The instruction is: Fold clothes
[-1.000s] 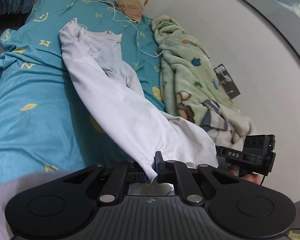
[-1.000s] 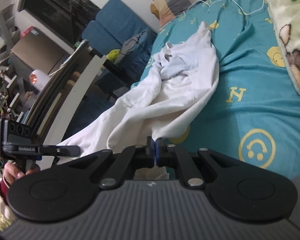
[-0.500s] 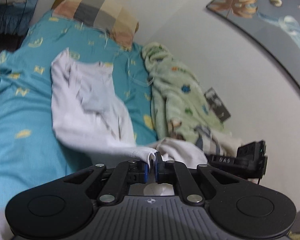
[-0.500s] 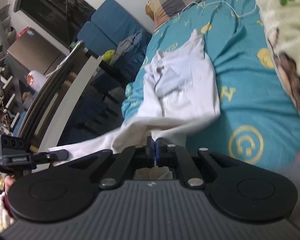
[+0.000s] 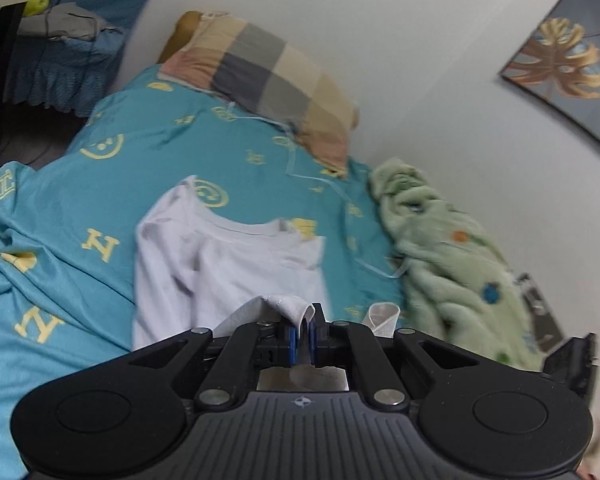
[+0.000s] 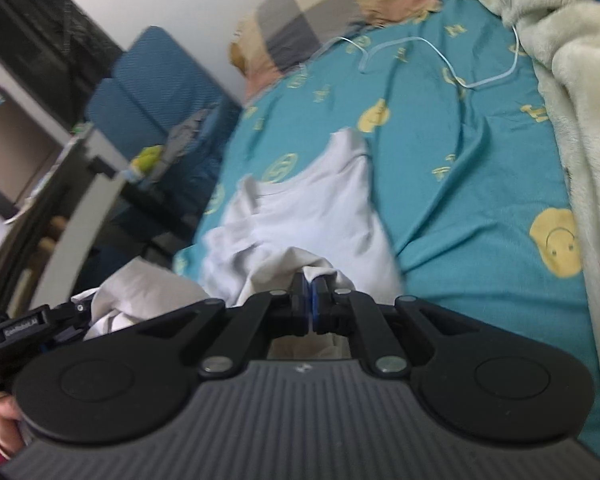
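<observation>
A white shirt (image 5: 236, 264) lies on the teal bedsheet (image 5: 80, 184), collar end toward the pillow. My left gripper (image 5: 303, 322) is shut on a bunched fold of the shirt's hem. In the right wrist view the same white shirt (image 6: 312, 216) spreads ahead, and my right gripper (image 6: 310, 286) is shut on another part of its hem. Both pinched edges are lifted over the shirt's lower half, close to its middle. The other gripper (image 6: 32, 322) shows at the lower left of the right wrist view, with a hand under it.
A checked pillow (image 5: 268, 76) sits at the head of the bed. A green fleece blanket (image 5: 448, 264) lies along the wall side. A white cable (image 6: 440, 60) trails over the sheet. A blue chair (image 6: 156, 92) and a desk stand beside the bed.
Both grippers have carried the hem forward toward the collar, so the stretched-out shirt now lies doubled over itself. The pillow and wall look much nearer.
</observation>
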Demonstrator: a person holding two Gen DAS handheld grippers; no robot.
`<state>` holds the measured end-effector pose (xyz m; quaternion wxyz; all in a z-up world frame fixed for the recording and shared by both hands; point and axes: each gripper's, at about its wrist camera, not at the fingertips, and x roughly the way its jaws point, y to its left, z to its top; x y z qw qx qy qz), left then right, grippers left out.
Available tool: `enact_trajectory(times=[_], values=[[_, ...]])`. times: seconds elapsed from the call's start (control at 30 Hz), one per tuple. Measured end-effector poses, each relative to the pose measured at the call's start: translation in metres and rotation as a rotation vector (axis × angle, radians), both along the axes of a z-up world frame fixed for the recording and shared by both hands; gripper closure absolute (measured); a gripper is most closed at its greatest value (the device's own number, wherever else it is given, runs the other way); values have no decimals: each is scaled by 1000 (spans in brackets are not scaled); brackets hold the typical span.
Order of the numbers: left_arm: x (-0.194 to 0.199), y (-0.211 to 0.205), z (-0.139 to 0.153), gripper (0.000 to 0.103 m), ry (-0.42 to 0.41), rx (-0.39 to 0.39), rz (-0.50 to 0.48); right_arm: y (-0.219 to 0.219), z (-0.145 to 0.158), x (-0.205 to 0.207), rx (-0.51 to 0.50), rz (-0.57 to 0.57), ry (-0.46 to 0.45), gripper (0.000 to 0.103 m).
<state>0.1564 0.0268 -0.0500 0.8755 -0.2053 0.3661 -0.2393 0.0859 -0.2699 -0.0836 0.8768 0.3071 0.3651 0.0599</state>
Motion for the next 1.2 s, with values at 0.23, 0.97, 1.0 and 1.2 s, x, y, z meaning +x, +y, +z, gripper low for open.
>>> enact_trajectory(times=[0.23,0.97,1.0,1.2], values=[[51,-6,-67,96,61,89,20,-3,-53,44,-31,8,33,98],[-76,-4,-23,11,47,162,58,11,-6,-38,-78,-18,-87,46],[-85,-5,-19,10,41,168,60,13,-1,-45,-84,-9,-95,46],[-133,-8,-11,10,54,126,68,26,9,-80,-95,42,-90,46]])
